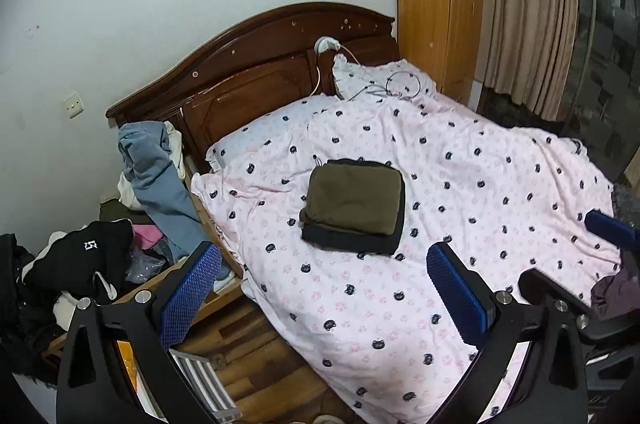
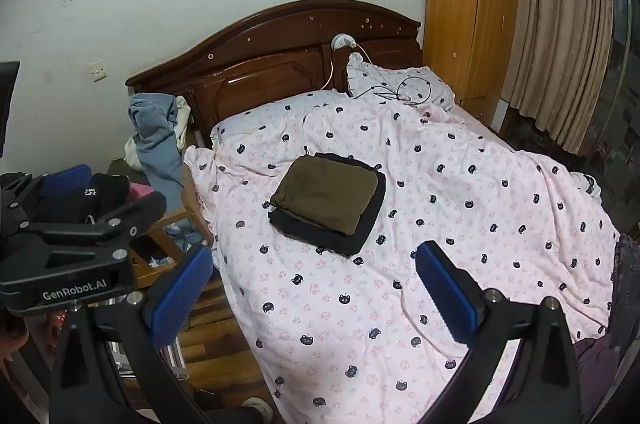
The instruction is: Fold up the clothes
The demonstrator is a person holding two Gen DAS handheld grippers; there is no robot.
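Observation:
A folded olive-green garment [image 1: 354,197] lies on top of a folded black garment [image 1: 352,240] in the middle of the bed; both also show in the right wrist view, olive [image 2: 326,193] on black [image 2: 370,216]. My left gripper [image 1: 324,288] is open and empty, held above the bed's near edge, short of the stack. My right gripper [image 2: 314,288] is open and empty, also above the bed in front of the stack. The left gripper's body [image 2: 68,224] shows at the left of the right wrist view. A dark purple garment [image 1: 616,288] lies at the bed's right edge.
The bed has a pink cat-print duvet [image 1: 460,203] and a dark wooden headboard [image 1: 256,71]. A pile of unfolded clothes [image 1: 100,256], with blue trousers [image 1: 160,183], sits left of the bed. Cables [image 1: 396,83] lie on the pillow. A wooden wardrobe [image 1: 436,3] and curtains [image 1: 532,3] stand behind.

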